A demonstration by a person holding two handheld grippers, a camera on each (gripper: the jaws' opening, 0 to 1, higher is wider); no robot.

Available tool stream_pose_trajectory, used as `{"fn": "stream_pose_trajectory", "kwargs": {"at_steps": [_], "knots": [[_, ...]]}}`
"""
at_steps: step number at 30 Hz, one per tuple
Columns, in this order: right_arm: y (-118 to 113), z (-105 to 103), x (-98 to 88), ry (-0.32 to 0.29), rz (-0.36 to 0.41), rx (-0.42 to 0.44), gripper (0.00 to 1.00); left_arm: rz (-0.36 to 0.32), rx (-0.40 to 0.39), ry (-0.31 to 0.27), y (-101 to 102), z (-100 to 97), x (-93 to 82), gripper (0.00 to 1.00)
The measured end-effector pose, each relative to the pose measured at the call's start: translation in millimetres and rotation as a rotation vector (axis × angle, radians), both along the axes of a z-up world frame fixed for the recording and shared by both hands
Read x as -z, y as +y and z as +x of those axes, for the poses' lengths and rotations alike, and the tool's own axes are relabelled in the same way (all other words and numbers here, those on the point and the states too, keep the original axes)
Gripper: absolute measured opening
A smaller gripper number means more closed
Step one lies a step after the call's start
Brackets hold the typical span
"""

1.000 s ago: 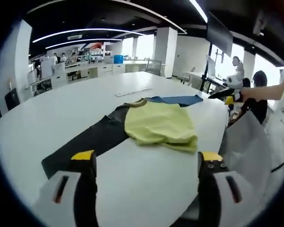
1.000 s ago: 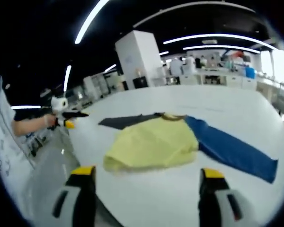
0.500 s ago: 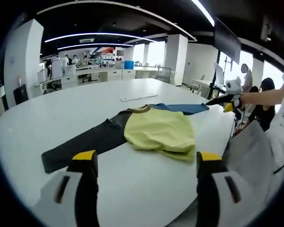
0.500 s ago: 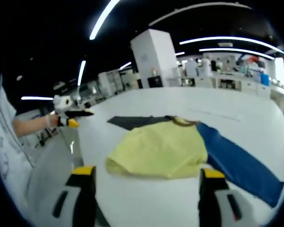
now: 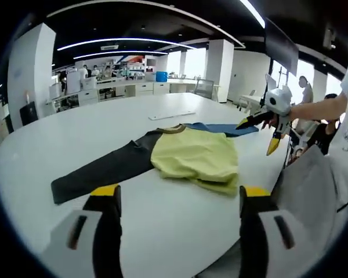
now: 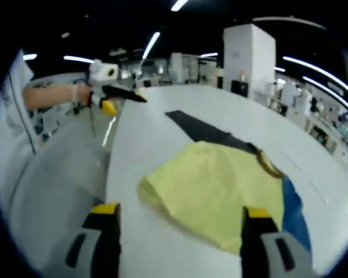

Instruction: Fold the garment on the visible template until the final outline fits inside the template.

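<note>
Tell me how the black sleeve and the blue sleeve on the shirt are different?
The black sleeve is dark and runs out from one side of the yellow body; the blue sleeve is bright blue and runs out from the opposite side. In the left gripper view the black sleeve shows along its whole length, while the blue sleeve is partly hidden behind the yellow body. Both lie flat and stretched out on the white table, not yet folded in.

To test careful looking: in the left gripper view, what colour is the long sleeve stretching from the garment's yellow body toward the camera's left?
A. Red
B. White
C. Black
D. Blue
C: the sleeve on that side of the yellow body is black; the blue sleeve lies on the far side.
</note>
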State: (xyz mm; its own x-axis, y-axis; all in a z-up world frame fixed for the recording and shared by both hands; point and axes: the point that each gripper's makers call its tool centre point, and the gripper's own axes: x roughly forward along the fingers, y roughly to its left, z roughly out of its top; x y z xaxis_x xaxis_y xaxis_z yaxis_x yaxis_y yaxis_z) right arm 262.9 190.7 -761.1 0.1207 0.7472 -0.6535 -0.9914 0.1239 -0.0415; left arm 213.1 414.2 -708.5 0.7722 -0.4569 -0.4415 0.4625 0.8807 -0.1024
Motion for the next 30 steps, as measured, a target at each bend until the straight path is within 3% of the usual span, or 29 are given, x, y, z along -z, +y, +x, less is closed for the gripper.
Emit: {"fn": "stream_pose_trajectory", "kwargs": {"at_steps": [8, 10, 14, 19, 30], "knots": [[34.3, -8.3, 21.9, -0.064, -0.107, -0.155, 0.70, -0.022, -0.035, -0.008, 0.6, -4.0, -0.7, 0.80], [43.2, -8.8, 27.0, -0.068, -0.115, -0.175, 0.63, -0.030, -0.046, -0.012, 1.6, -4.1, -1.1, 0.80], [44.4, -7.7, 40.5, -0.131, -0.201, -0.252, 0.46, -0.036, -0.052, -0.012, -0.4, -5.6, -1.2, 0.79], [42.1, -7.0, 54.6, -0.140, -0.246, -0.262, 0.32, -0.045, -0.062, -0.012, 0.8, -5.3, -0.3, 0.78], [40.4, -4.1, 59.5, -0.133, -0.254, -0.228, 0.08, -0.050, -0.058, -0.001, -0.8, -7.9, 2.1, 0.77]]}}
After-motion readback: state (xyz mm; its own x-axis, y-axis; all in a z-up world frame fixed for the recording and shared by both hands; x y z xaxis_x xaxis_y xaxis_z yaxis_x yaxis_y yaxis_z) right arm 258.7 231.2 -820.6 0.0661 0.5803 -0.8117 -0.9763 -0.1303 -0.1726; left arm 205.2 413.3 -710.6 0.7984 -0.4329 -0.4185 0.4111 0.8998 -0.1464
